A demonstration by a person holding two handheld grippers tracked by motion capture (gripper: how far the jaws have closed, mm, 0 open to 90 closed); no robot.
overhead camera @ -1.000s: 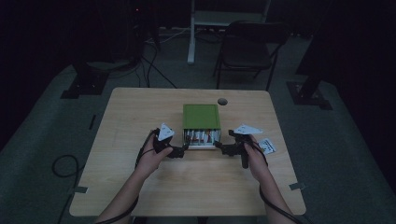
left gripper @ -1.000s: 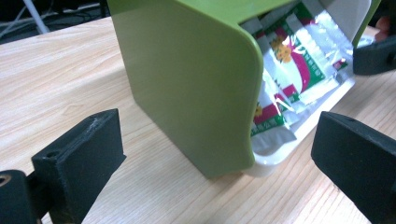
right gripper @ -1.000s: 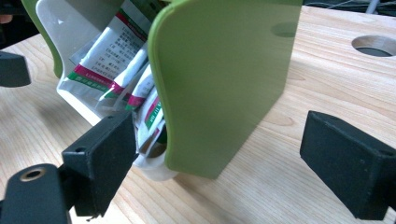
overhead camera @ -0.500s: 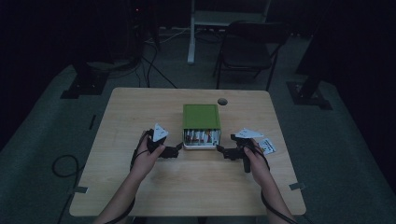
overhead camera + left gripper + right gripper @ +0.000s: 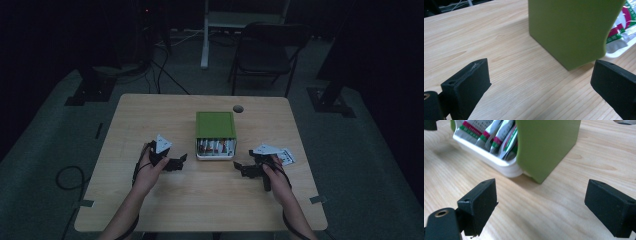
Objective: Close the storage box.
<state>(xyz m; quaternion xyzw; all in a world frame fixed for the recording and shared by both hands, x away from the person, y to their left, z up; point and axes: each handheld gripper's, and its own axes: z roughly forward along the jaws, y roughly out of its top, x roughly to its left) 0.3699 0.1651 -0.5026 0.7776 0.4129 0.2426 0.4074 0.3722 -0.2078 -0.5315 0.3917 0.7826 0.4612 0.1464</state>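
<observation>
Two sets of tongs, left tongs (image 5: 176,163) and right tongs (image 5: 243,169), both spread wide and holding nothing, low over the counter (image 5: 150,115), green box (image 5: 215,125) of packets (image 5: 496,132) just ahead between them.

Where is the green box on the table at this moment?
In the high view, the green box sits mid-table, just beyond and between the left gripper and the right gripper, near the table's round hole.

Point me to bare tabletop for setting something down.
Free: the far-left stretch of the pale wooden table, left of the green box with its white tray of sachets, and the near edge between the forearms. Crowded: beside the tray, flanked by left gripper and right gripper.
</observation>
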